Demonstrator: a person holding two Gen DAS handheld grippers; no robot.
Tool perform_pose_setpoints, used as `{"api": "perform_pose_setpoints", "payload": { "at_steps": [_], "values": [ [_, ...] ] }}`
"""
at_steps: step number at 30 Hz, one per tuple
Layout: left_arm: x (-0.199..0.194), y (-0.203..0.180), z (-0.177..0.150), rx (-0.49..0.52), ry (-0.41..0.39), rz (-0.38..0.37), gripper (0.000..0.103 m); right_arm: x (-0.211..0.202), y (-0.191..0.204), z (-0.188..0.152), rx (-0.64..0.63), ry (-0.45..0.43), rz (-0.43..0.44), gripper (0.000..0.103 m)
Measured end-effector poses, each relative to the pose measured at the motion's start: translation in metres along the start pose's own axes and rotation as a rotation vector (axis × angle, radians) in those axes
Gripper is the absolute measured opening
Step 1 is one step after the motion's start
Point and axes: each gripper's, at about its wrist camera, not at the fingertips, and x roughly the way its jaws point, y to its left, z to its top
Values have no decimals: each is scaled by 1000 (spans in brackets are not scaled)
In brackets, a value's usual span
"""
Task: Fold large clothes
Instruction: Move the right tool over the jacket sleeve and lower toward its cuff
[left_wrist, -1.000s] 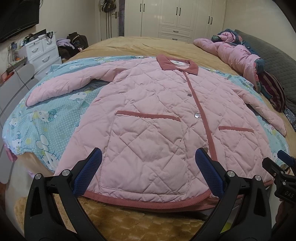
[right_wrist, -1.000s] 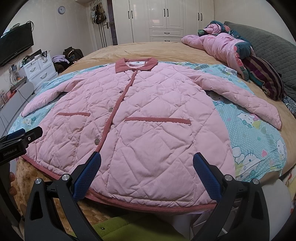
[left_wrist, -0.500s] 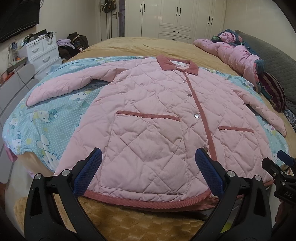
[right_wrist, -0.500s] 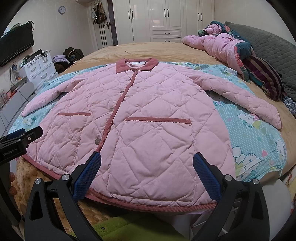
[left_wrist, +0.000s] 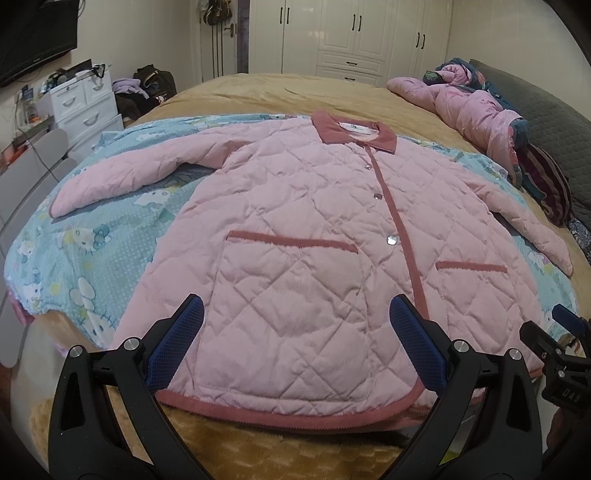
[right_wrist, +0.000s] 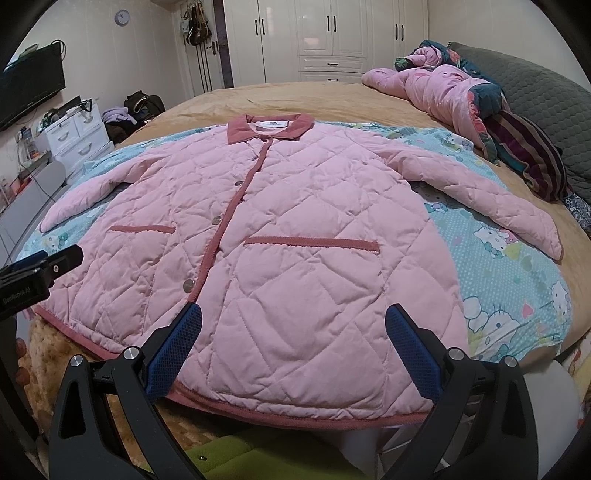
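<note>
A pink quilted jacket (left_wrist: 295, 229) with a dark pink collar, trim and two pockets lies flat and buttoned, front up, on a blue cartoon-print sheet (left_wrist: 92, 236), sleeves spread to both sides. It also shows in the right wrist view (right_wrist: 295, 229). My left gripper (left_wrist: 295, 332) is open and empty, hovering just before the hem over the left pocket side. My right gripper (right_wrist: 293, 332) is open and empty, before the hem over the right pocket side. Each gripper shows at the edge of the other's view: the right one (left_wrist: 554, 354), the left one (right_wrist: 33, 273).
The bed (left_wrist: 295, 96) has a tan blanket. A pile of pink and striped clothes (left_wrist: 491, 122) and a grey pillow (right_wrist: 546, 96) lie at the far right. White drawers (left_wrist: 85, 99) and a TV (right_wrist: 29, 88) stand on the left, wardrobes (right_wrist: 332, 37) behind.
</note>
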Motion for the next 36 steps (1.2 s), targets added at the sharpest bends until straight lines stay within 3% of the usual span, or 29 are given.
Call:
{"api": "perform_pose_setpoints", "payload": {
  "at_steps": [21,36],
  "values": [
    [42,-26,88,-10,-3,-15,95,42,-18,82,35,-22,33,99],
    [96,-71,145,23,8,-51,94,90,-80,142,157,-43,-20,99]
  ]
}}
